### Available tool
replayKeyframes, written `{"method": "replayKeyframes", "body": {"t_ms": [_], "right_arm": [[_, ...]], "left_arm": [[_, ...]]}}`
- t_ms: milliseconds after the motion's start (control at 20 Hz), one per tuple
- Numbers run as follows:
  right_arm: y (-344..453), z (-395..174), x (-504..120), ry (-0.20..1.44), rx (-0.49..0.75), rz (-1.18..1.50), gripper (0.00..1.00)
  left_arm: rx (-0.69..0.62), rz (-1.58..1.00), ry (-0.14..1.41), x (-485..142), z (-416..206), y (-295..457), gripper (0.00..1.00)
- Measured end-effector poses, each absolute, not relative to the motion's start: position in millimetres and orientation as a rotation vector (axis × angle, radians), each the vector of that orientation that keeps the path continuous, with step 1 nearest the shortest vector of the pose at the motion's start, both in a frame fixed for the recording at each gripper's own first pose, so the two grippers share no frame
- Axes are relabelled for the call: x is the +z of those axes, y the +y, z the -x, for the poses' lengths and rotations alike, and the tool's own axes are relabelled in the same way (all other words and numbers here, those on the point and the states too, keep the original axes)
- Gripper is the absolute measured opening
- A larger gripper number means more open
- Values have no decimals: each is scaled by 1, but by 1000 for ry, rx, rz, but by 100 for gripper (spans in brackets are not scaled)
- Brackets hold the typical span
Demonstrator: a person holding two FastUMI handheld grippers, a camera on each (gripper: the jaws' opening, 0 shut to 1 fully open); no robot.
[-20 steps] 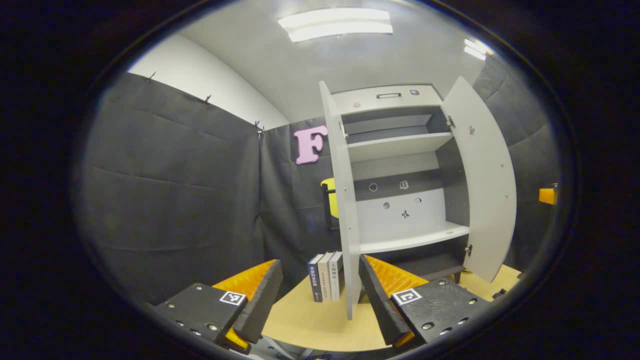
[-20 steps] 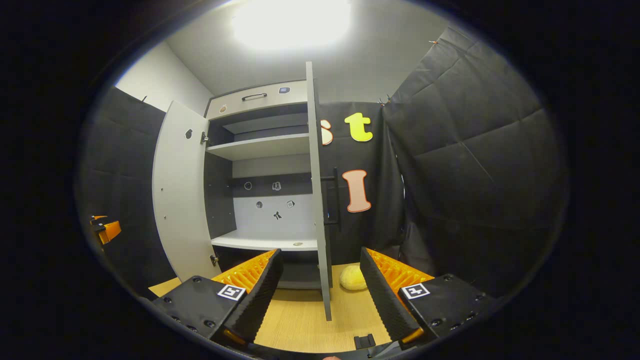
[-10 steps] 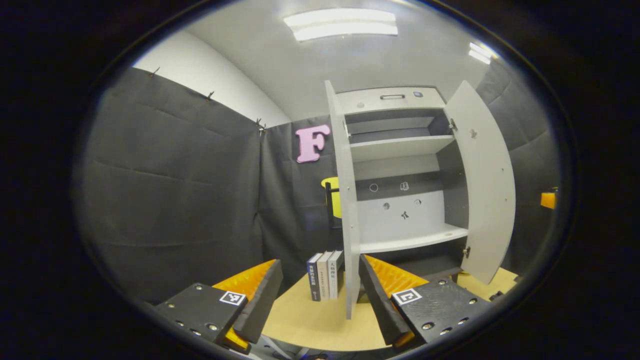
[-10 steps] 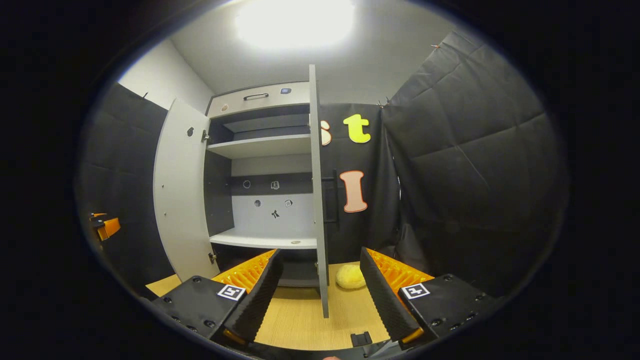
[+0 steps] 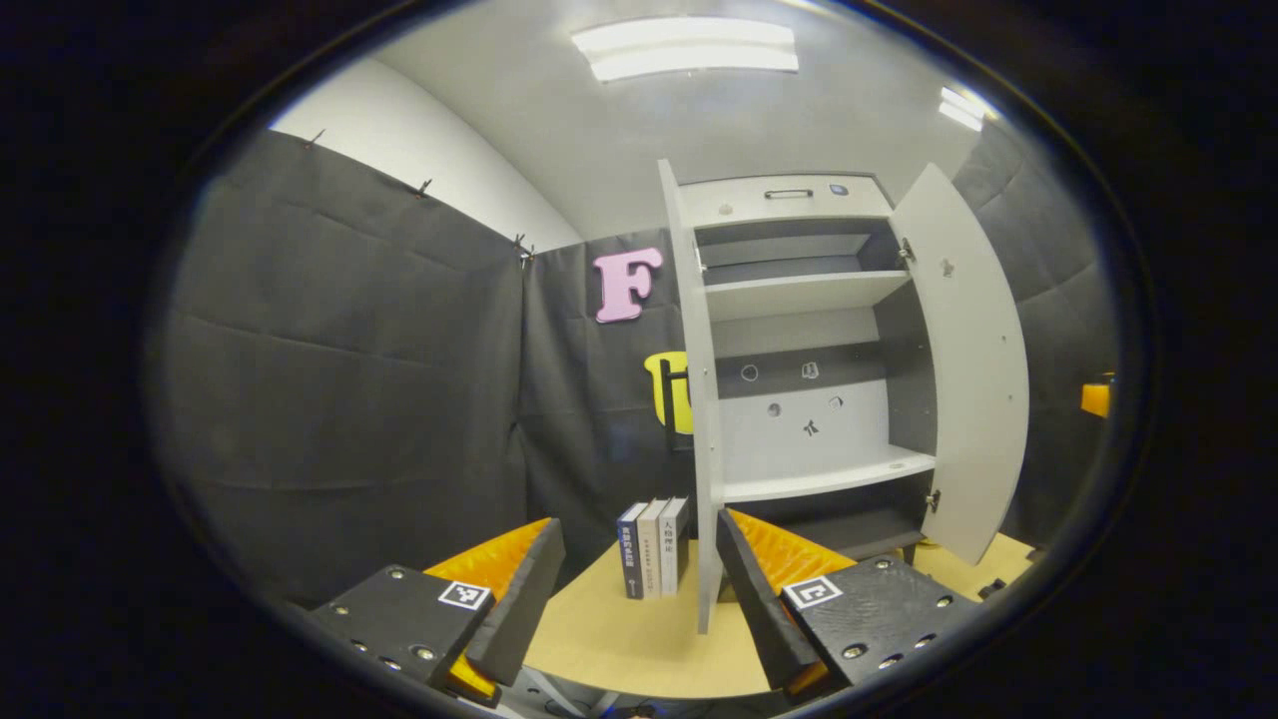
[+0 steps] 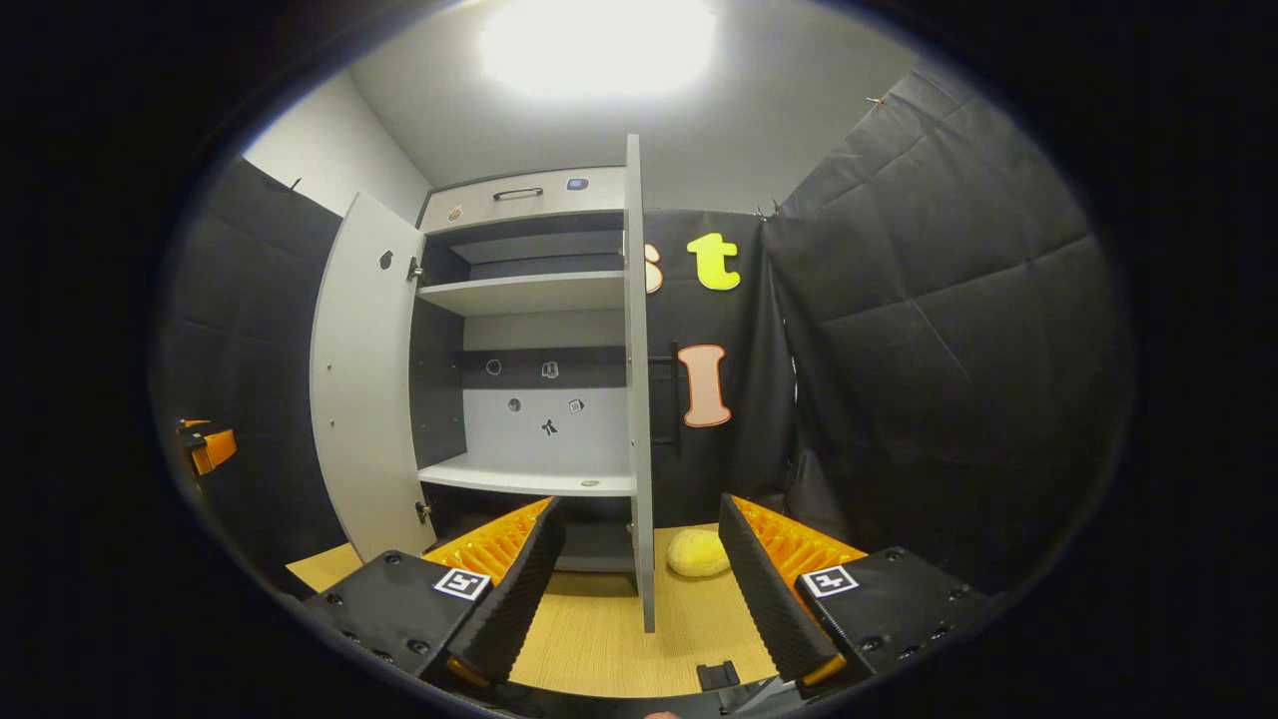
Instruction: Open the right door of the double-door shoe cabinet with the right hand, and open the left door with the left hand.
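The grey shoe cabinet (image 5: 799,200) stands with both doors swung open, showing bare shelves (image 5: 799,295). In the left gripper view the left door (image 5: 704,399) is edge-on just ahead, its black handle (image 5: 667,409) on the far side, and the right door (image 5: 968,369) hangs wide. My left gripper (image 5: 637,521) is open and apart from the door edge. In the right gripper view the right door (image 6: 639,399) is edge-on, and the left door (image 6: 364,379) is wide open. My right gripper (image 6: 639,504) is open, holding nothing.
Three books (image 5: 651,547) stand on the wooden top (image 5: 619,639) beside the left door. A yellow soft ball (image 6: 697,552) lies right of the right door. Black cloth walls close in on both sides. The cabinet's top drawer (image 6: 519,195) is closed.
Both grippers have drawn back a little from the door edges, which look slightly smaller and farther. Both doors stay open and both grippers stay open.
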State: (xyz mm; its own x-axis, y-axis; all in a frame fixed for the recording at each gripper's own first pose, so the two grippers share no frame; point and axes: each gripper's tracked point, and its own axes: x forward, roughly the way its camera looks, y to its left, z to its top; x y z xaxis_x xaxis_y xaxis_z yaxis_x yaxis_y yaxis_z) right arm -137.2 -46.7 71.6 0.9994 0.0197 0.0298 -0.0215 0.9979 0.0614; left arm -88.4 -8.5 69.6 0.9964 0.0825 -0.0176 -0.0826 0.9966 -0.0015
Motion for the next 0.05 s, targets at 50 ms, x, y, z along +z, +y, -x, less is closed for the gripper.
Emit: {"method": "replayKeyframes", "body": {"t_ms": [50], "right_arm": [[-46,136,72,-30,21,-58,97]], "left_arm": [[85,0,18,69,88,-6,89]]}}
